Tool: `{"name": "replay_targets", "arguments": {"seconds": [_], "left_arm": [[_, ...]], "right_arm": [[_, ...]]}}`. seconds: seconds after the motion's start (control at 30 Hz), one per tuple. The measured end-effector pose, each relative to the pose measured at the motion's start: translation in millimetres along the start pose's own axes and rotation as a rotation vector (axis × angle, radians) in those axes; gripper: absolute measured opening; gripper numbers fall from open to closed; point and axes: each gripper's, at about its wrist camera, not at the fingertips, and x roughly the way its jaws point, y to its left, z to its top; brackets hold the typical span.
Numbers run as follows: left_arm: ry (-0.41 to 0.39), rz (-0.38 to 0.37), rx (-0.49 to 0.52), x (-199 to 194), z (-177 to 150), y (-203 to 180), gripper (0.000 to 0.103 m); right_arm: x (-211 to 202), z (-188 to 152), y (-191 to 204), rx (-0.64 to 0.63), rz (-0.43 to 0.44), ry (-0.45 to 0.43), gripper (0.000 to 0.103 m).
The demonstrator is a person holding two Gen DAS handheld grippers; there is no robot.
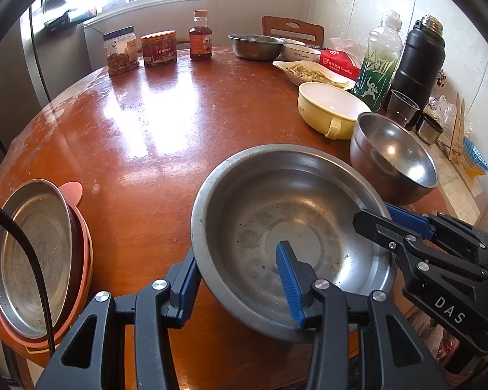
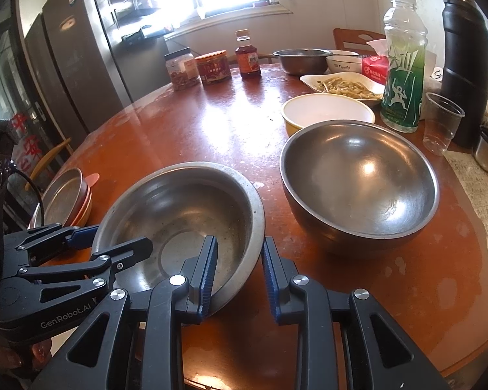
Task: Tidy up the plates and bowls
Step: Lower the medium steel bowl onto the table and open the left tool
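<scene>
A wide, shallow steel bowl (image 1: 276, 195) (image 2: 179, 201) sits at the near edge of the round brown table (image 1: 146, 130). My left gripper (image 1: 237, 248) (image 2: 123, 237) is shut on its left wall, one blue pad inside and one outside. My right gripper (image 2: 239, 239) (image 1: 374, 213) is shut on the opposite rim in the same way. A deeper steel bowl (image 1: 397, 159) (image 2: 358, 188) stands just to the right. Behind it is a yellow bowl (image 1: 328, 104) (image 2: 325, 110). At the left edge a steel plate tops a stack of pink plates (image 1: 32, 253) (image 2: 68, 195).
At the back stand a small steel bowl (image 1: 255, 45), a white bowl (image 1: 301, 52), a dish of food (image 1: 312, 71), jars (image 1: 120, 50) and a sauce bottle (image 1: 200, 37). A green bottle (image 1: 379, 61), black flask (image 1: 419, 61) and plastic cup (image 1: 401, 107) crowd the right side.
</scene>
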Motion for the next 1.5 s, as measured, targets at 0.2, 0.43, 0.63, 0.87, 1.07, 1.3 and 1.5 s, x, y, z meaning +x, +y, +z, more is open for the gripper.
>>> {"name": "replay_targets", "arguments": {"seconds": [0.2, 0.43, 0.63, 0.87, 1.07, 1.3, 1.5], "left_arm": [[-0.012, 0.007, -0.009, -4, 1, 3, 0.046], [-0.025, 0.012, -0.01, -10, 1, 3, 0.046], [-0.037, 0.017, -0.019, -13, 1, 6, 0.048], [-0.049, 0.017, -0.026, -19, -1, 8, 0.049], [-0.074, 0.017, -0.038, -31, -2, 11, 0.051], [-0.107, 0.018, -0.042, -44, 3, 10, 0.053], [-0.118, 0.007, -0.023, -51, 13, -1, 0.053]], "right_arm": [[-3, 2, -4, 0.015, -0.005, -0.009, 0.031], [-7, 3, -7, 0.03, -0.01, -0.019, 0.036], [-12, 3, -7, 0.043, -0.007, -0.028, 0.038], [-19, 4, -5, 0.04, -0.014, -0.045, 0.047], [-25, 5, -1, 0.028, -0.01, -0.06, 0.053], [-36, 9, -1, 0.021, -0.006, -0.087, 0.054], [-53, 17, -4, 0.015, -0.014, -0.126, 0.055]]}}
